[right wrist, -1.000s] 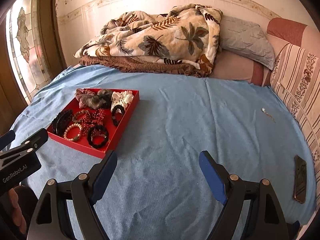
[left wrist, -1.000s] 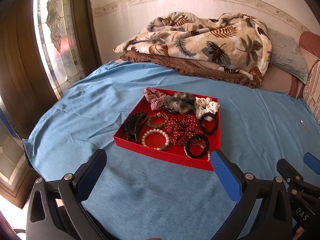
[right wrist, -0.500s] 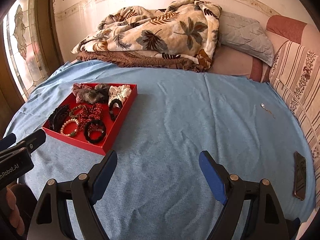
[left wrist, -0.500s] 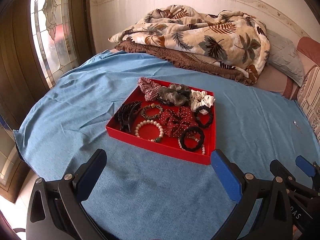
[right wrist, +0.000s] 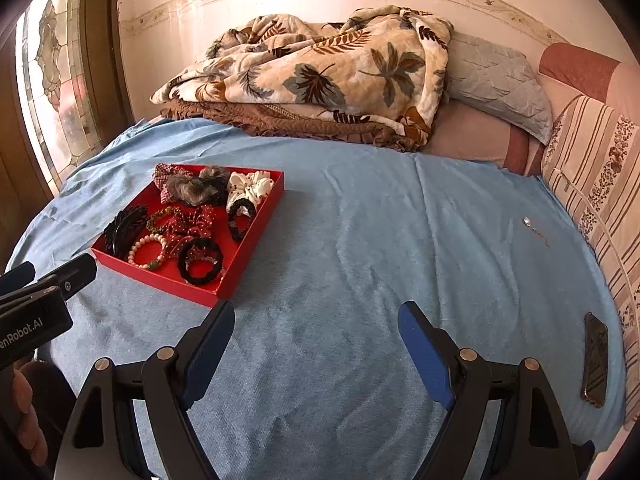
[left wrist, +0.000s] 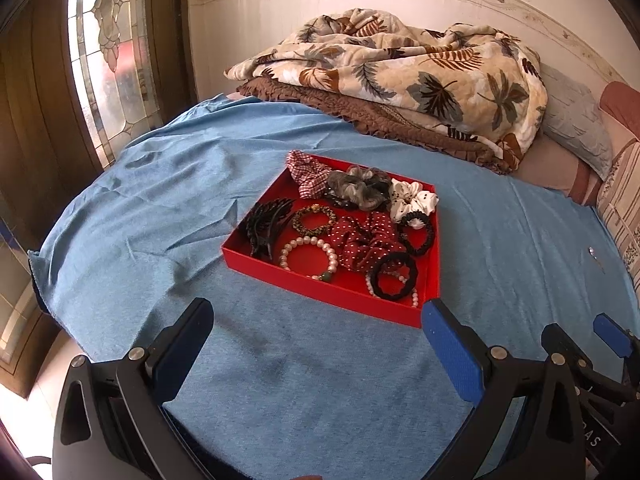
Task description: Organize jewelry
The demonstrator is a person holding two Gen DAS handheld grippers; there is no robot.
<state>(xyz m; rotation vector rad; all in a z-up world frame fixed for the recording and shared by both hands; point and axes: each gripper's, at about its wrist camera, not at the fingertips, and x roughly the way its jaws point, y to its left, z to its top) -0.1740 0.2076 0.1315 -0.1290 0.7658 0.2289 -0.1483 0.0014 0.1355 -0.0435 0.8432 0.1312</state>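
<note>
Currently: my hand-held grippers, left (left wrist: 316, 334) and right (right wrist: 316, 330), spread empty; shallow square red cardboard tray (left wrist: 320, 280) of fabric scrunchies, bead bracelets; flat dark phone (right wrist: 595, 360) in right view only.

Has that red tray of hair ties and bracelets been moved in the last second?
No. The red tray keeps its place on the blue sheet, same gap to the folded blanket; only the cameras drifted.

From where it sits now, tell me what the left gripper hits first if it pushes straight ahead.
Probably the bare blue bedsheet just short of the red tray. The left gripper is open, empty and angled downward, so it would likely meet cloth before the tray's near wall, though depth is unclear.
</note>
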